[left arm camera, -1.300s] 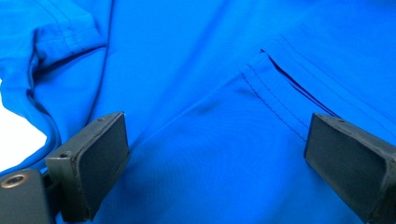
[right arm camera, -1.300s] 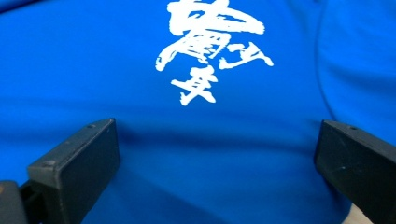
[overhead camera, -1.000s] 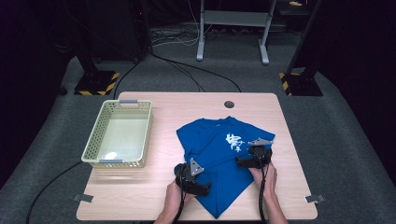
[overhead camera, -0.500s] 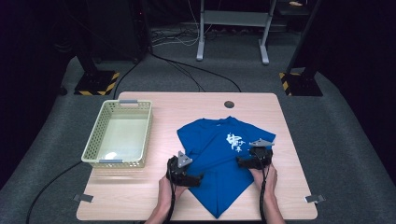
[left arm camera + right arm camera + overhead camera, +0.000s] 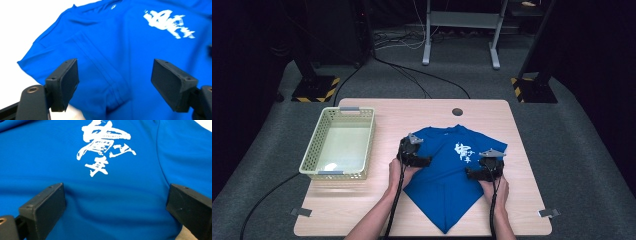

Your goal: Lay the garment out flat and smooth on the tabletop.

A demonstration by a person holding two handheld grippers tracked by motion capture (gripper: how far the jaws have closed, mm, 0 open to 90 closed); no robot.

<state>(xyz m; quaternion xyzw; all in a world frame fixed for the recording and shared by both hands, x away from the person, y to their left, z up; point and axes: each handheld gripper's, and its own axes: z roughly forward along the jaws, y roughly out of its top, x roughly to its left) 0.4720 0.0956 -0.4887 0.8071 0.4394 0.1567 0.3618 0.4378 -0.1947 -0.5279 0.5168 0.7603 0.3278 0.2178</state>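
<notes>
Left gripper (image 5: 414,156) over near-left sleeve of blue T-shirt (image 5: 447,175) in high view, right gripper (image 5: 484,170) parked over shirt's right side just beside white print (image 5: 463,152). Shirt spread flat on table (image 5: 422,112), hem corner pointing at near edge. Likely folding step, left sleeve next (judgement only). Basket (image 5: 339,145) well apart to left, so open room between; far half of table bare.

Left gripper view: jaws fairly wide, just been closing, nothing pinched; sleeve seam (image 5: 100,67) between them, sleeve edge (image 5: 26,66) off to the left over bare table. Next move calls for dropping onto that edge and pinching one layer.

Right gripper view: jaws wide, no cloth gripped, print (image 5: 102,147) ahead, fabric mildly rippled between pads. Shoulder seam (image 5: 161,167) to right, table corner peeking.
</notes>
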